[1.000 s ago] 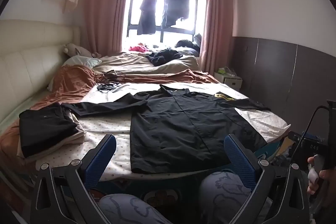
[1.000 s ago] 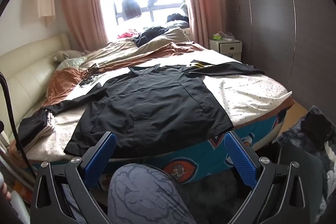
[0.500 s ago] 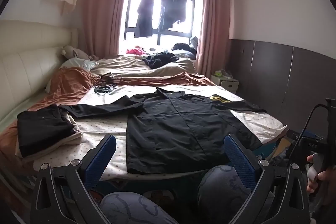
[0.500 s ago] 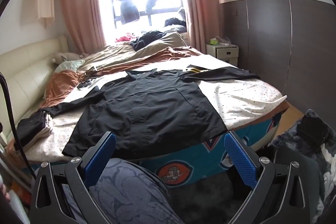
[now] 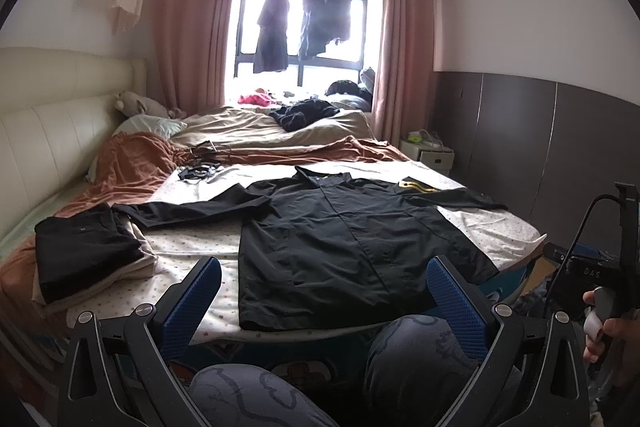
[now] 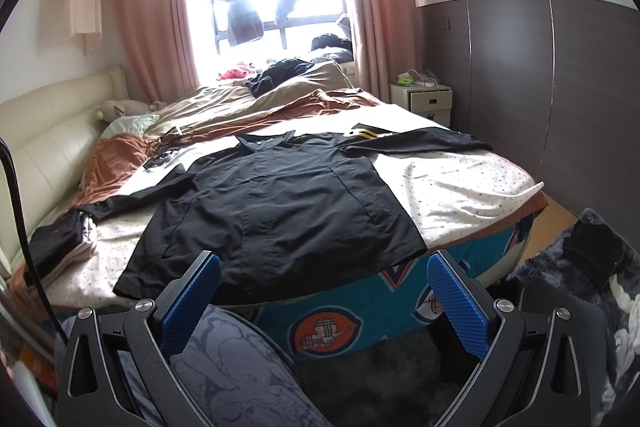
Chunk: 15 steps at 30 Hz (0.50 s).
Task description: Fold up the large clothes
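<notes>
The black jacket lies spread flat on the bed, sleeves out, unfolded. Over the last second I've raised both views slightly; my left gripper and right gripper hang back, fingers spread, holding nothing.

I get daylight flooding through the tall window at the bed's far edge; it blows out white in the right wrist view. Both feeds are sharp, with fisheye bending and black vignetted corners.
</notes>
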Each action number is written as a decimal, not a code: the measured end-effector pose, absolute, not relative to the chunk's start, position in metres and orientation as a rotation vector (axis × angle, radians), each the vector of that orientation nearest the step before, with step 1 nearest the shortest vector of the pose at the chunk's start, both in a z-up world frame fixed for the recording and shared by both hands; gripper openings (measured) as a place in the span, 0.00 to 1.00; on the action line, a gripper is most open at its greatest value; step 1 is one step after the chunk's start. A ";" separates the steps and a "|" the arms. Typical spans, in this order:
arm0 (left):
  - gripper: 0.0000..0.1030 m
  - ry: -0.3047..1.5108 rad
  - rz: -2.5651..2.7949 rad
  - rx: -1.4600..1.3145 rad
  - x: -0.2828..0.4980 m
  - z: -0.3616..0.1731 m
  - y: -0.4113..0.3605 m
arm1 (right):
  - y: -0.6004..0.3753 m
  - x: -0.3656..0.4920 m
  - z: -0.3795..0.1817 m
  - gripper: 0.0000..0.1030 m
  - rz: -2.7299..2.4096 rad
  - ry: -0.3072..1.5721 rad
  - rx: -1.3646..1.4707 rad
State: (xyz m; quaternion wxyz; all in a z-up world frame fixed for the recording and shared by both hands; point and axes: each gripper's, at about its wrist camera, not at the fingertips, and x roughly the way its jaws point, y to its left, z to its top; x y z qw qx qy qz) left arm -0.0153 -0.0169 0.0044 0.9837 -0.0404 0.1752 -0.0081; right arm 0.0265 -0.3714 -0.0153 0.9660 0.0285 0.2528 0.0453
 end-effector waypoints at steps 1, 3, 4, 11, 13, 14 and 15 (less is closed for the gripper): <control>1.00 0.351 -0.017 -0.081 -0.015 0.004 -0.018 | -0.371 0.027 -0.015 1.00 0.092 0.510 0.055; 1.00 0.349 -0.021 -0.080 -0.015 0.005 -0.019 | -0.371 0.026 -0.015 1.00 0.091 0.510 0.051; 1.00 0.348 -0.020 -0.079 -0.016 0.005 -0.020 | -0.371 0.026 -0.016 1.00 0.092 0.508 0.052; 1.00 0.351 -0.023 -0.079 -0.018 0.006 -0.021 | -0.371 0.025 -0.015 1.00 0.097 0.507 0.057; 1.00 0.351 -0.025 -0.082 -0.017 0.006 -0.021 | -0.371 0.024 -0.015 1.00 0.103 0.506 0.061; 1.00 0.351 -0.025 -0.082 -0.017 0.006 -0.021 | -0.371 0.024 -0.015 1.00 0.104 0.505 0.060; 1.00 0.351 -0.023 -0.082 -0.017 0.006 -0.022 | -0.372 0.023 -0.015 1.00 0.104 0.504 0.058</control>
